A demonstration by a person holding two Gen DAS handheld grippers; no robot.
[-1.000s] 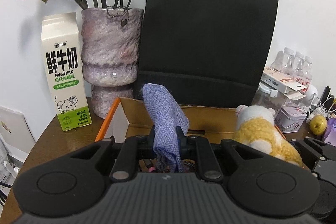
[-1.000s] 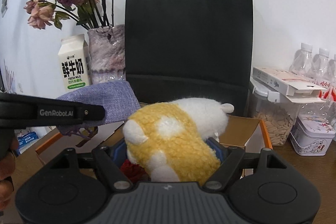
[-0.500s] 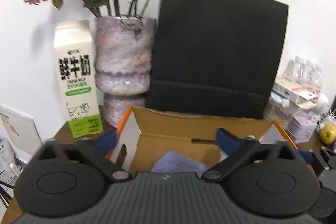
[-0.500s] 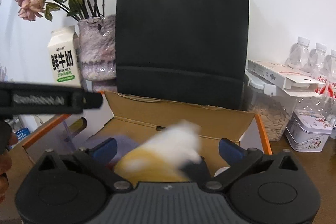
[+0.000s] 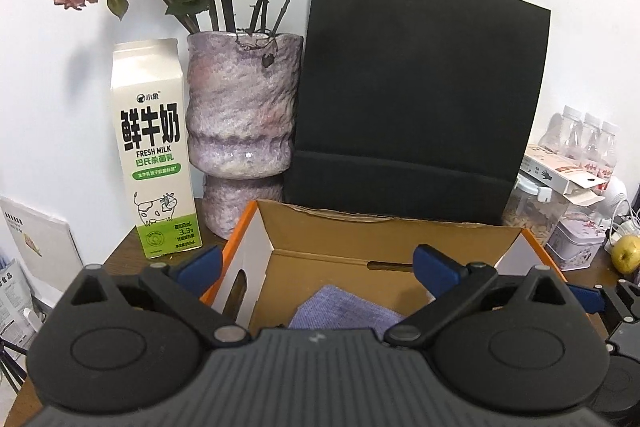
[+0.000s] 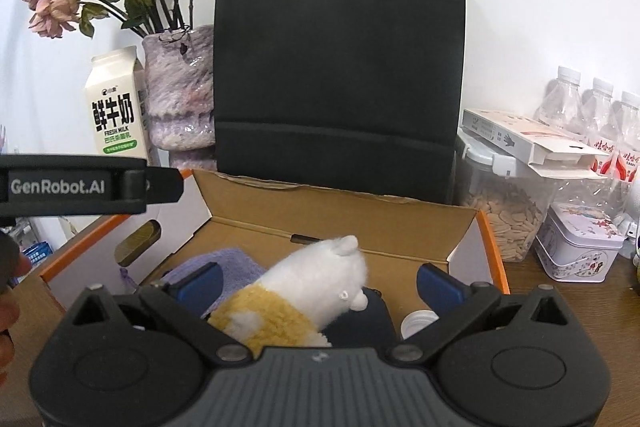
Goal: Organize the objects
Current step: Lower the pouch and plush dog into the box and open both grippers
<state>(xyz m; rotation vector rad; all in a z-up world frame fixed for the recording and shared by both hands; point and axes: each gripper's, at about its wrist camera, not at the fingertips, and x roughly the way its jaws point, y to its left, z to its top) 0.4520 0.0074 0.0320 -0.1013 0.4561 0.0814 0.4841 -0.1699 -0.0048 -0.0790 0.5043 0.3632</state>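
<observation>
Both grippers, left (image 5: 316, 263) & right (image 6: 318, 281), gape wide, empty; cloth (image 5: 344, 313) & plush (image 6: 304, 291) lie in box (image 6: 344, 215), so we lift straight up.

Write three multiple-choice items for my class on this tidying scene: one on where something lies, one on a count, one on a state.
1. Where is the purple cloth?
A. inside the cardboard box
B. on the milk carton
C. in the black bag

2. How many clear bottles stand at the far right?
A. one
B. three
C. five

3. How are the right tongs?
A. shut on the plush toy
B. shut on nothing
C. open

Key: 1 A, it lies on the box floor. 2 B, three white caps show. 3 C, the blue pads stand wide of the toy.
</observation>
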